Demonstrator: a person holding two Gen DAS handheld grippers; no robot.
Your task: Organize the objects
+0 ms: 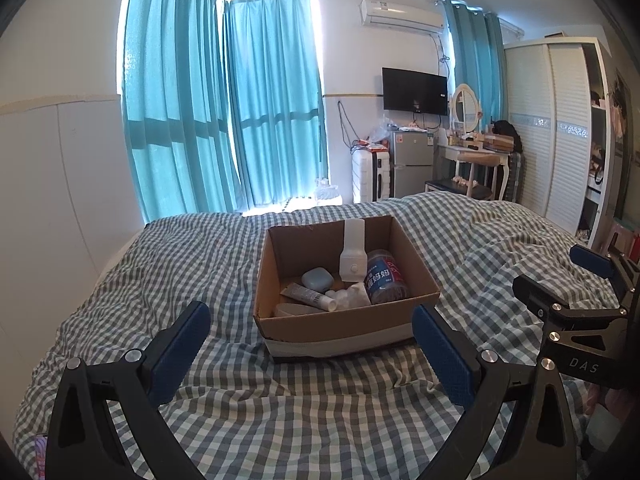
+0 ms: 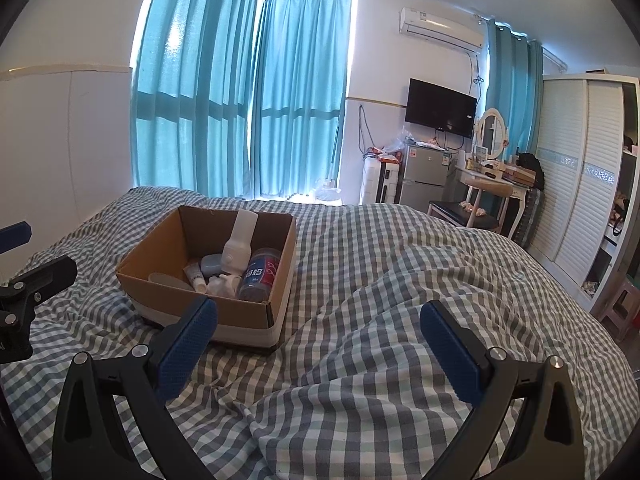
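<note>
Both the left hand-held gripper and right hand-held gripper are spreading wide, holding nothing; ahead, a box is holding a bottle (label showing "妈妈").

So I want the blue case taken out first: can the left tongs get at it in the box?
Probably yes: the left tongs are open facing the open-topped box, and the blue case lies uncovered.

Bed carrying one cardboard box

A rumpled grey-and-white checked cover is spreading over the whole bed, bunching into folds toward the near edge. The open box is sitting directly on it near the middle, closer to the bed's left edge than its right, holding small items.
</note>
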